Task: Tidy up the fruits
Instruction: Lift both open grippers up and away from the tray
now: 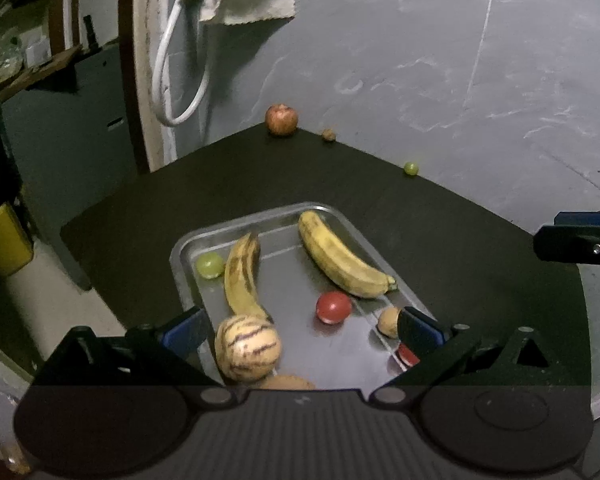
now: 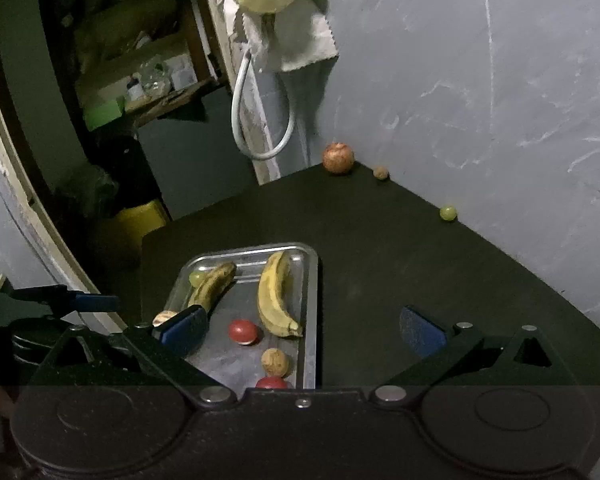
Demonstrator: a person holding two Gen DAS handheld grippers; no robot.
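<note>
A metal tray (image 1: 260, 216) (image 2: 310, 300) on the dark table holds two bananas (image 1: 342, 258) (image 1: 242, 276) (image 2: 276, 296), a striped round melon (image 1: 247, 348), a green grape (image 1: 209, 265), a red fruit (image 1: 333, 306) (image 2: 242, 331) and a brown nut (image 1: 388, 320) (image 2: 275, 362). A second red fruit (image 2: 271, 383) lies at the tray's near end. My left gripper (image 1: 302, 330) hovers open over the tray's near end, nothing between its fingers. My right gripper (image 2: 302, 330) is open too, above the tray's right rim. Loose at the table's far edge are an apple (image 1: 281, 119) (image 2: 338, 158), a small nut (image 1: 328, 135) (image 2: 381, 172) and a grape (image 1: 411, 168) (image 2: 448, 213).
The table (image 1: 460, 240) stands in a corner against a grey wall (image 1: 440, 60). A white hose (image 1: 172, 72) and a cloth (image 2: 284, 12) hang at the left. A yellow container (image 1: 2, 240) sits on the floor to the left. A shelf with clutter (image 2: 140, 80) is behind.
</note>
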